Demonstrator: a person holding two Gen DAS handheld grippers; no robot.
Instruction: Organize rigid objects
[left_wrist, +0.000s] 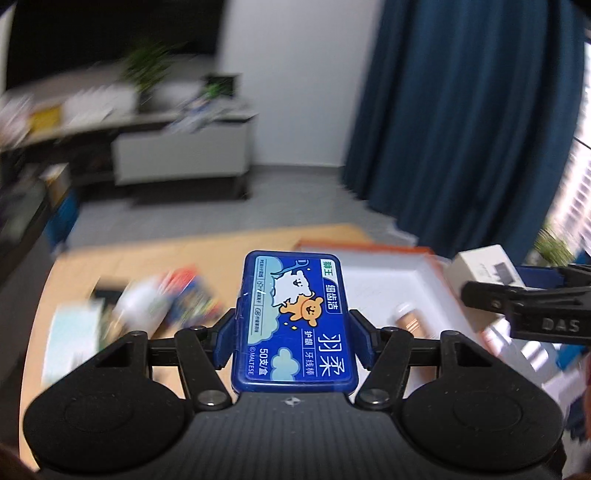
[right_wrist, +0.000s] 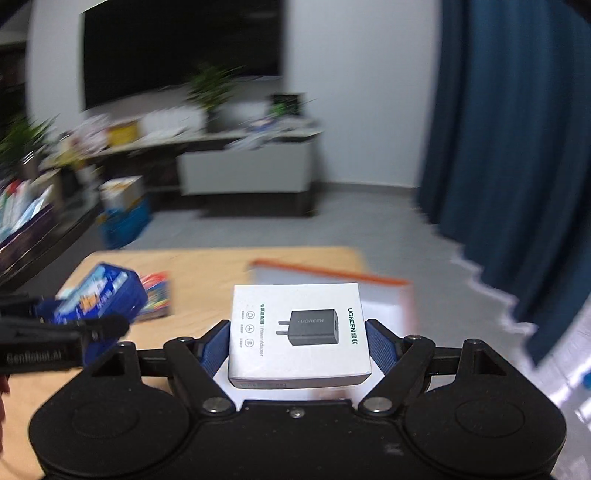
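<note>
My left gripper (left_wrist: 293, 341) is shut on a blue floss-pick box (left_wrist: 293, 321) with a cartoon label and holds it above the wooden table (left_wrist: 207, 254). My right gripper (right_wrist: 297, 345) is shut on a white UGREEN power adapter box (right_wrist: 299, 332) and holds it over a white tray with an orange rim (right_wrist: 384, 295). The tray also shows in the left wrist view (left_wrist: 391, 273), with a small pinkish tube (left_wrist: 408, 319) lying in it. The right gripper with its white box shows at the right of the left wrist view (left_wrist: 480, 271). The left gripper with the blue box shows at the left of the right wrist view (right_wrist: 99, 295).
Several blurred packets and boxes (left_wrist: 166, 299) lie on the left part of the table; a red and blue packet (right_wrist: 157, 295) shows there too. Behind stand a low TV cabinet (right_wrist: 243, 173), a dark screen (right_wrist: 177, 48) and a blue curtain (right_wrist: 509, 129).
</note>
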